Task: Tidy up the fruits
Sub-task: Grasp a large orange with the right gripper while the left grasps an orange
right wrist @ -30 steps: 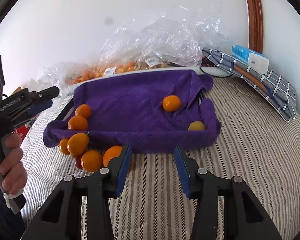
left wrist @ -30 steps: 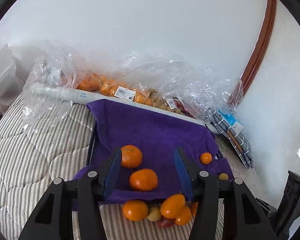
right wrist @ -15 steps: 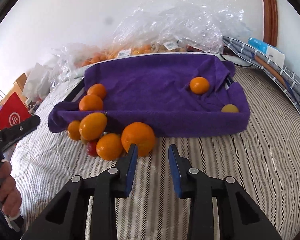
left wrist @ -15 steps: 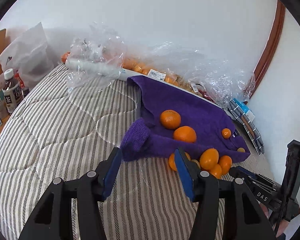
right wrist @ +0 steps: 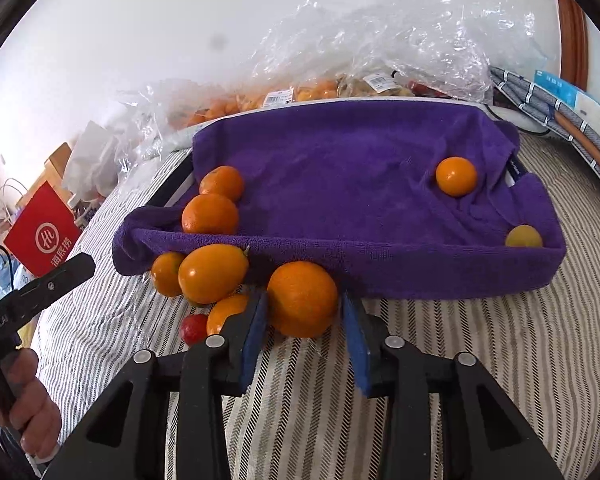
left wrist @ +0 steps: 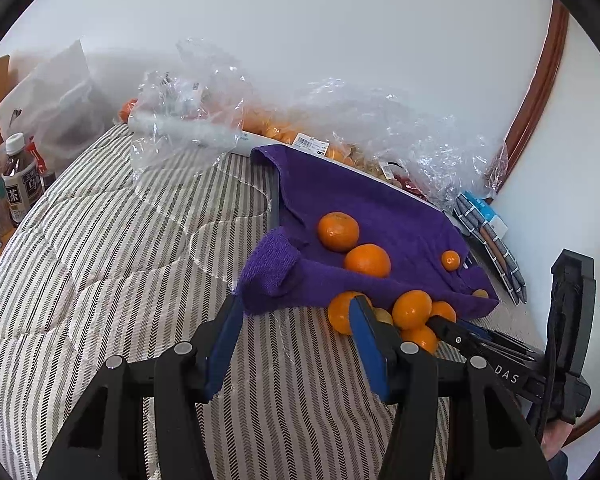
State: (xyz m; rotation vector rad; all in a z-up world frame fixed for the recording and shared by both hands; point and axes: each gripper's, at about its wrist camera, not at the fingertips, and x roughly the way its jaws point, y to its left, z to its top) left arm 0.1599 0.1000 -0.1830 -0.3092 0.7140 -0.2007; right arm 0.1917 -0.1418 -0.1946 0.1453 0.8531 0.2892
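Moved in on loose orange [right wrist: 302,299] before purple-lined tray [right wrist: 380,272]: right gripper [right wrist: 304,312] jaws opening, straddling fruit, not yet clamping.

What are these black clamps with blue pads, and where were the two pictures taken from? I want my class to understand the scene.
They are hand-held two-finger grippers, one in each of a person's hands, each with a camera looking along its fingers. The left gripper is open above the striped bedding, holding nothing. The right gripper has an orange between its opening jaws; no firm grip shows. More oranges, a red fruit and a towel-lined tray with four fruits lie there.
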